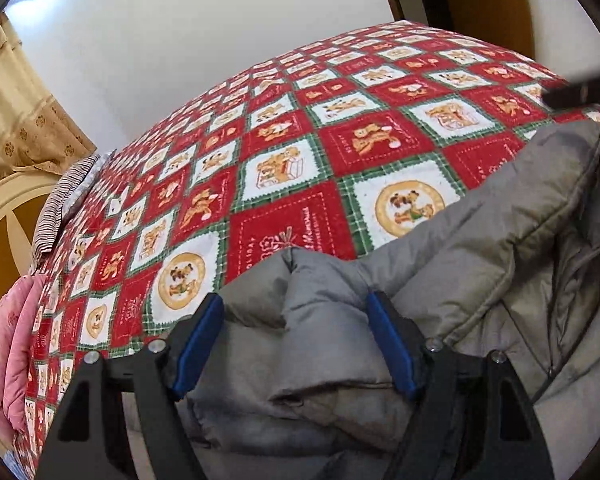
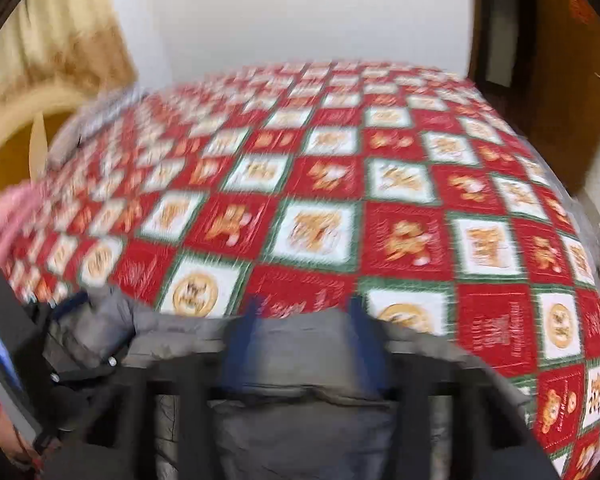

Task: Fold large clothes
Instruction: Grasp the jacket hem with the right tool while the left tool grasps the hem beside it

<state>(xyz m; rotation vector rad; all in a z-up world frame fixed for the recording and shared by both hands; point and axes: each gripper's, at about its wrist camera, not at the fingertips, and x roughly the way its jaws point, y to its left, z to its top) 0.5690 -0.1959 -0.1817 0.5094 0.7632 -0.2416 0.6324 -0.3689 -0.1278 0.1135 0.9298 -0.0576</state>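
A grey padded jacket lies on the near part of a bed with a red, white and green patchwork cover. My left gripper has its blue-padded fingers set wide on either side of a bunched fold of the jacket, which fills the gap between them. In the blurred right wrist view, my right gripper stands with its fingers apart around a thick fold of the jacket. The left gripper also shows at the lower left of that view, on the jacket's edge.
A pink quilt and a striped pillow lie at the bed's left side by a curved cream headboard. Beige curtains hang behind. A white wall and a brown wooden door stand beyond the bed.
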